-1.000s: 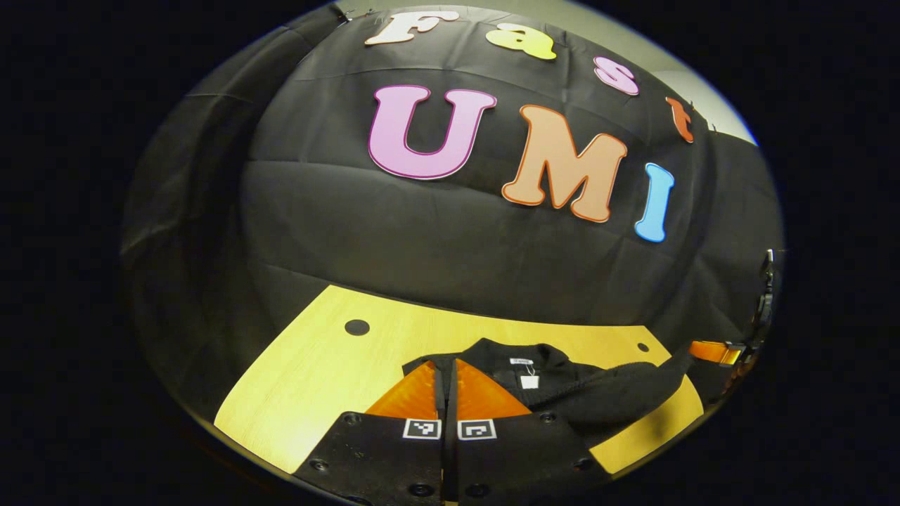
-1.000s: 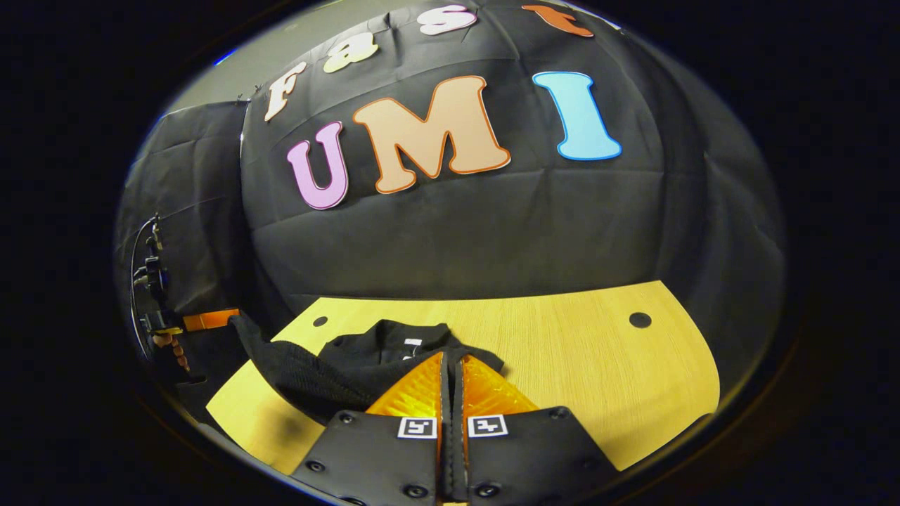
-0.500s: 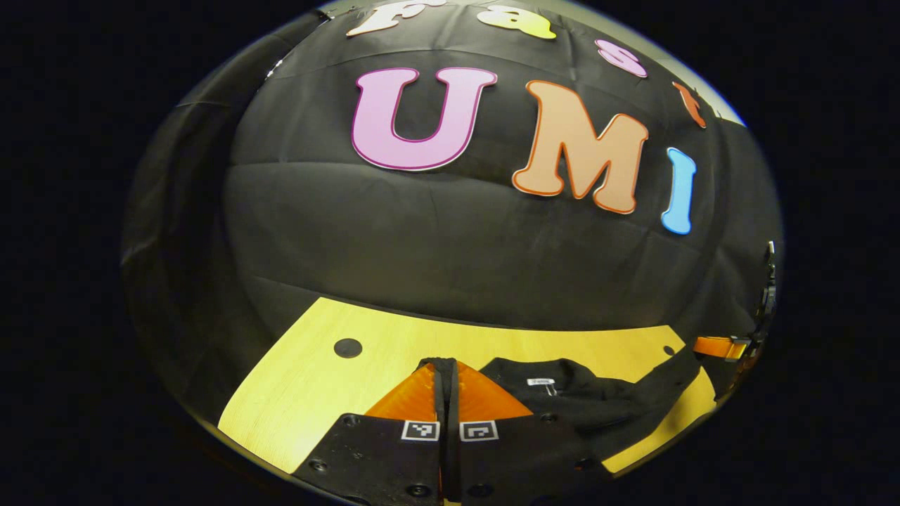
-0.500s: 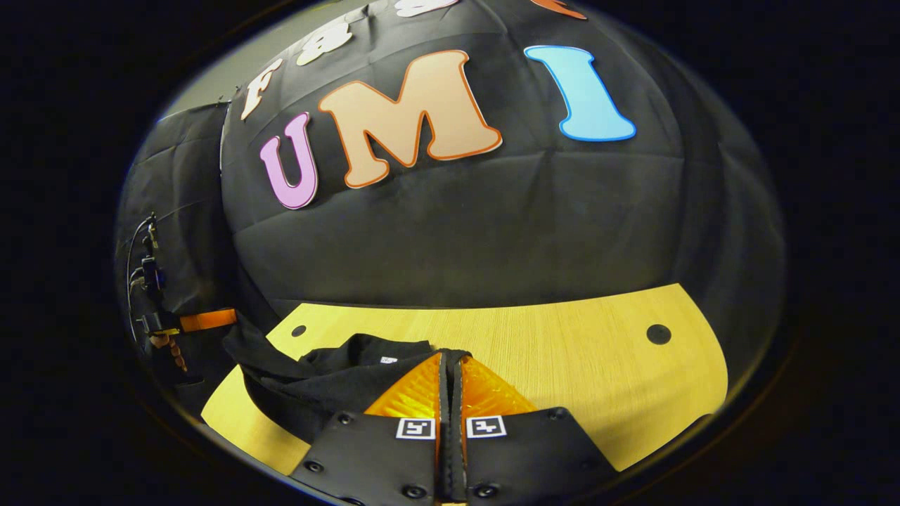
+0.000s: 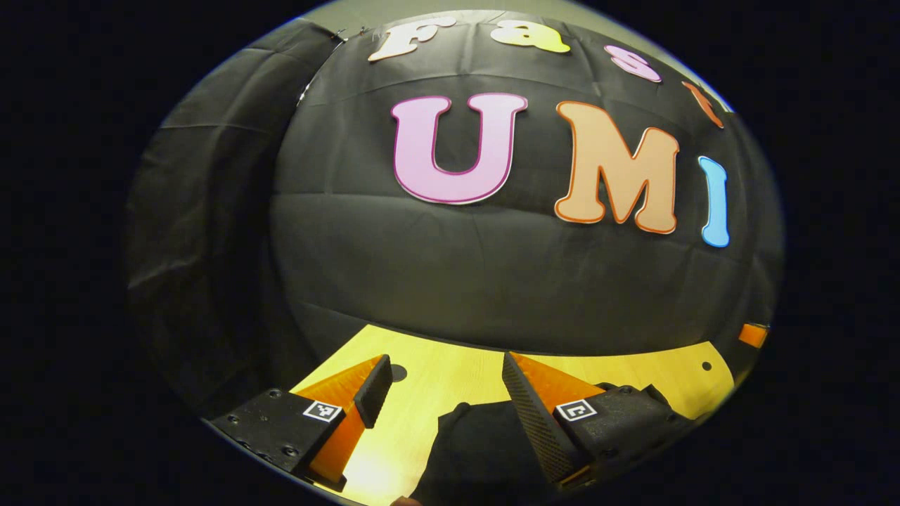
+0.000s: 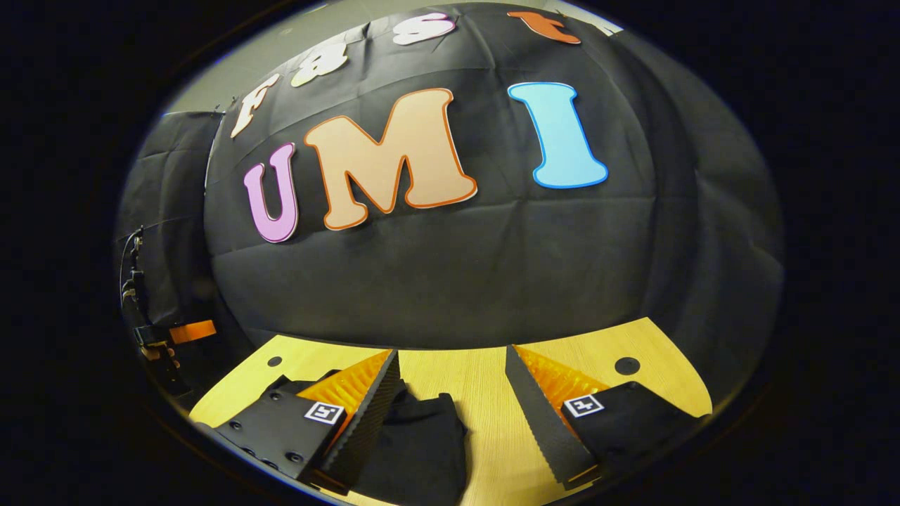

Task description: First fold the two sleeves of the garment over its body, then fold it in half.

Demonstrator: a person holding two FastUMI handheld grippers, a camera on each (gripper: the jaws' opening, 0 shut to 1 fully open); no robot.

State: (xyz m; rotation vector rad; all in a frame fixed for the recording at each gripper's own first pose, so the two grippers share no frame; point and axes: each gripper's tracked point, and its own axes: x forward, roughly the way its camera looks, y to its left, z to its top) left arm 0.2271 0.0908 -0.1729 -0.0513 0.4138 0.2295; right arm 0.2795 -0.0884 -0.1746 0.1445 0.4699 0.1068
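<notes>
The black garment lies on the yellow wooden table, low in the left gripper view, partly under the right-hand finger. My left gripper is open just above it, its orange fingers spread wide, nothing held. In the right gripper view the garment lies between and below the fingers, toward the left one. My right gripper is open too, holding nothing. The other gripper's orange finger and a hand show at the far left of that view.
The table has small dark round holes near its far corners, another hole near my left finger. The black booth cloth hangs right behind the table's far edge. Bare wood lies right of the garment in the right gripper view.
Both grippers were shut on the garment's edge and carried it forward across the table; now both have opened and the cloth lies dropped on the table beneath them.
</notes>
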